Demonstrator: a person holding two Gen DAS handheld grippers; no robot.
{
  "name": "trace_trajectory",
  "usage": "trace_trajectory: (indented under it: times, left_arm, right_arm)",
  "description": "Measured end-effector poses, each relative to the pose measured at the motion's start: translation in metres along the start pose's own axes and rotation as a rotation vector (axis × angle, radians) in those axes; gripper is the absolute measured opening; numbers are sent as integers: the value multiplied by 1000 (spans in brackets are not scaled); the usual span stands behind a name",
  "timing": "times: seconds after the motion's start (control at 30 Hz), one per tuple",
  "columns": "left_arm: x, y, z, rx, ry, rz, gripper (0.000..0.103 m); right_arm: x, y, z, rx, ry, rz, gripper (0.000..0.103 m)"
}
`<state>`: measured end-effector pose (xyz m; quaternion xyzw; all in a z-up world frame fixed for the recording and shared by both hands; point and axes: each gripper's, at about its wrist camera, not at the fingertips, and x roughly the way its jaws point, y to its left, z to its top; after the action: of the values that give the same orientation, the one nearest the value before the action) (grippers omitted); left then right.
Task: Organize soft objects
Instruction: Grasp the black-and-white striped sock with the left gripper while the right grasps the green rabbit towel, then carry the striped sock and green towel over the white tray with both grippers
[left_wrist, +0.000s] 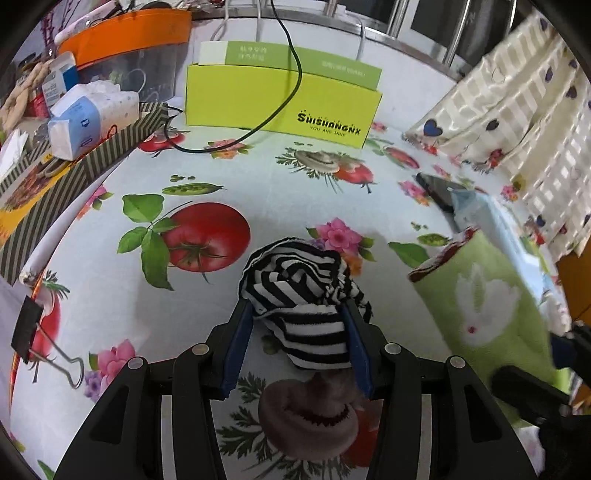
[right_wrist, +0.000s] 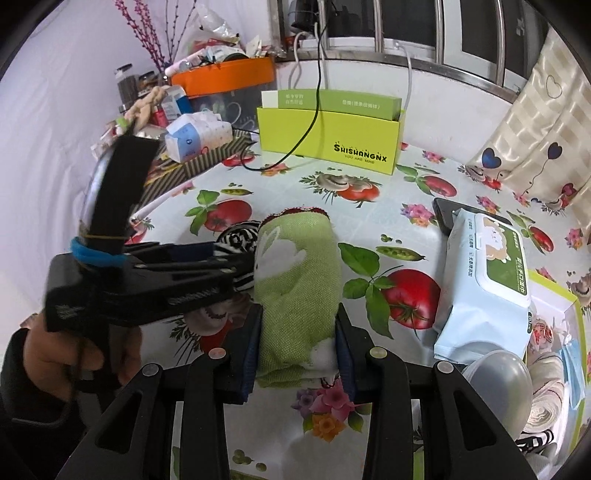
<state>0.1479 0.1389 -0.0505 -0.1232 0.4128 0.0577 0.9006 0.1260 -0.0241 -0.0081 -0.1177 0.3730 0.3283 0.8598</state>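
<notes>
A sock in each claw, both over the surface.

My left claw (left_wrist: 297, 314) is clenched on the striped sock (left_wrist: 295, 288), which bunches between its pads and droops over their tips; it is black-and-white, crumpled. My right claw (right_wrist: 298, 325) grips the green sock (right_wrist: 295, 273), rolled lengthwise, with a white rabbit and a dark red cuff at its far end, just right of the striped one.

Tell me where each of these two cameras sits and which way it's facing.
Left wrist: on the left tool, angled down at the table; its fingers clamp a striped sock.
Right wrist: on the right tool, angled down; clamps a green sock; the left hand shows.
Shared: both socks, yellow-green box.
</notes>
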Motion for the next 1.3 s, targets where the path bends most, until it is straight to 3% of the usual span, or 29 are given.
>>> trace_trajectory:
  times: [0.13,0.2,0.3,0.93,1.3]
  left_arm:
    - [1,-6,-1,33,-5,15,49]
    - [-2,-9,-1,47,-14,12,25]
    - [-8,-15,-4,75,-32,37,14]
    - [-104,-51,-27,68,-176,39,13]
    - [-143,-86,-32,120,-235,28,13]
  right_arm:
    - [-4,-2,-2,3,-6,-3,35]
    - [-6,-4,-3,6,-11,-5,35]
    - [-12,-6,-4,10,-19,-5,35]
    - [-73,-9,-21,7,-97,5,35]
    - [-113,-14,-31,7,-152,-16,35]
